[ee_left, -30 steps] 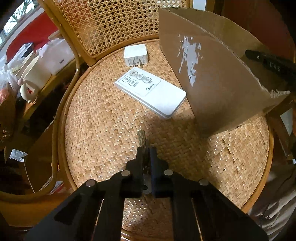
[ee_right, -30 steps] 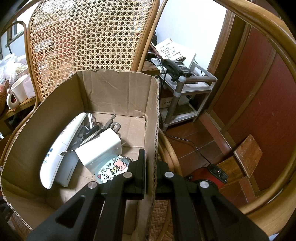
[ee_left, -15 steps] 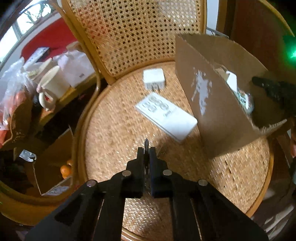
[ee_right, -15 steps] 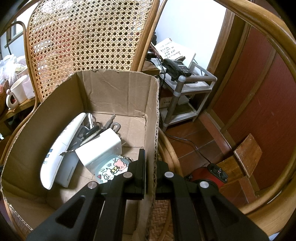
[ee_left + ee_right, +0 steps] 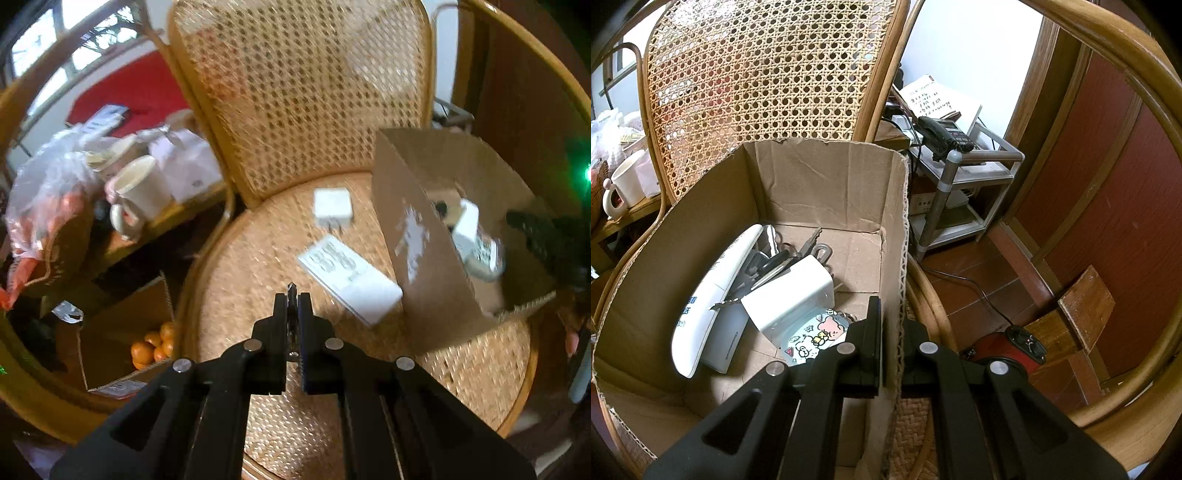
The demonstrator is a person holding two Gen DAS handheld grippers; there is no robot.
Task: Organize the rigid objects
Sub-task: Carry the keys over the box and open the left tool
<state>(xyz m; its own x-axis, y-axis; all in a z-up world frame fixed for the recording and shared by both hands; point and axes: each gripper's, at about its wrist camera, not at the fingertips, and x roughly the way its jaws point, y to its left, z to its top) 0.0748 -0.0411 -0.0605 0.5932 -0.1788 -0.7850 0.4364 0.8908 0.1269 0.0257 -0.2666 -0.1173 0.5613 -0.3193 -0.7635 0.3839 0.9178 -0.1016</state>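
Woven rattan chair seat [image 5: 258,266] serves as the surface, cane back behind it, clutter and a cream mug [image 5: 138,192] off to the left.

Left hand-held gripper [image 5: 293,295] is pressed together on a small metal bit [image 5: 292,288], only its pointed tip showing past the tips; I cannot tell what it is. It hangs above the seat, near the white remote [image 5: 349,282]. A white charger [image 5: 332,206] lies beyond the remote, both on the seat outside the box.

Step in hand, as I judge it — carry the bit right, over the near wall of the cardboard box [image 5: 417,236], and release low over bare floor so it does not bounce. Keep the pinch firm; the piece is thin.

Box contents, right view: long white remote [image 5: 713,295], white adapter [image 5: 790,295], keys [image 5: 809,245], cartoon-print round item [image 5: 816,332].

Right hand-held gripper [image 5: 890,339] pinches the box's right wall [image 5: 895,236] — steadying it.
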